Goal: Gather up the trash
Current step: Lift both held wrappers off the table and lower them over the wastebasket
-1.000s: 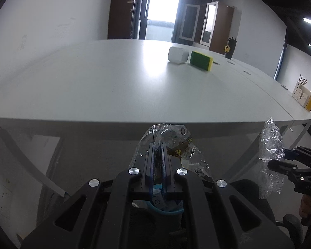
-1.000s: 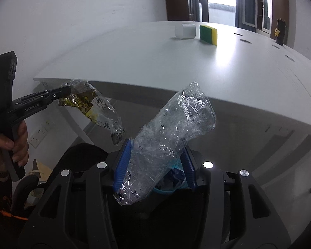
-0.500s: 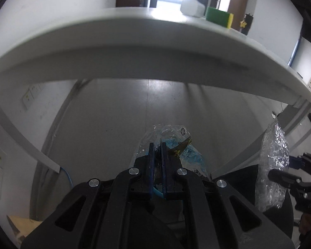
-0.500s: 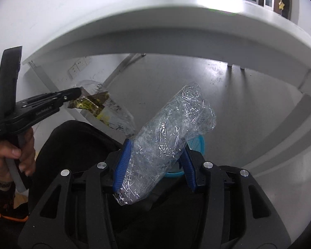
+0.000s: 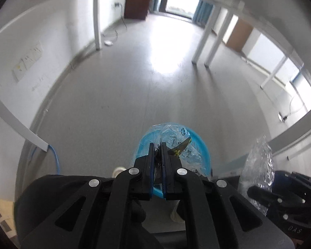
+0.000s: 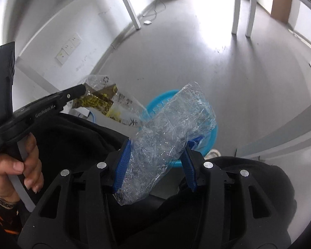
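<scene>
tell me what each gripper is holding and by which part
The left gripper is shut on a clear printed wrapper, pinched at its near edge. The right gripper clamps a crumpled clear plastic bottle across its lower body.

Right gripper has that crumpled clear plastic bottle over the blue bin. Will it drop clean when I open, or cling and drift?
The crumpled clear plastic bottle looks thin and creased, so probably very light. It may spring back wider as the right gripper opens. It leans toward the blue bin, so it likely tumbles in, possibly drifting.
</scene>
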Demonstrator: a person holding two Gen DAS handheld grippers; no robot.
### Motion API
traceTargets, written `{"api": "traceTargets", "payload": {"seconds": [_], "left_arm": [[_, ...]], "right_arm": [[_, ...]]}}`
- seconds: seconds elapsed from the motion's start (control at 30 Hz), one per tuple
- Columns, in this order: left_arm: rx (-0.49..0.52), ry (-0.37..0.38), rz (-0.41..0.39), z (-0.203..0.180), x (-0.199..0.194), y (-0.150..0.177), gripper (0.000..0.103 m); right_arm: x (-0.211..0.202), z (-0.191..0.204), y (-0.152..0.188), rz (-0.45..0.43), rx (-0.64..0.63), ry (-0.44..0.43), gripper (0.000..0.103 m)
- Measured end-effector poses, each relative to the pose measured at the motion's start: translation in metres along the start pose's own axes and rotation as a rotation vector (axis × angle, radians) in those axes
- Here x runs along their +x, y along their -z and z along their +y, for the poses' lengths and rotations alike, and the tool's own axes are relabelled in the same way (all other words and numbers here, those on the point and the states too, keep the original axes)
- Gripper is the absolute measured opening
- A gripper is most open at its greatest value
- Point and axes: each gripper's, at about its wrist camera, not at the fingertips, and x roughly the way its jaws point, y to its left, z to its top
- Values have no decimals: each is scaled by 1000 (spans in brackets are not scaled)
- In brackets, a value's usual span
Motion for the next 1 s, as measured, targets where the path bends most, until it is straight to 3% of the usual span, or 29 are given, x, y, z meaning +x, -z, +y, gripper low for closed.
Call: {"api": "traceTargets", "payload": {"seconds": [0.27,0.5,0.7,0.87,1.0], "left_arm": [[33,-37,7,-8,29,-3,5],[66,-31,72,-15,63,-11,5],[26,-32,141,-10,96,-22,5],[-46,-53,246,-1,133,-27,5],[-64,-56,266,-3,145,-30,5]], "right_arm": [[44,-15,-11,80,77,9,45],[84,-22,-25,131,85,26,45],[122,-25,-33,193,83,10,45],[152,-34,-39,255,110,13,46],[174,-36,-43,295,99,39,46]]}}
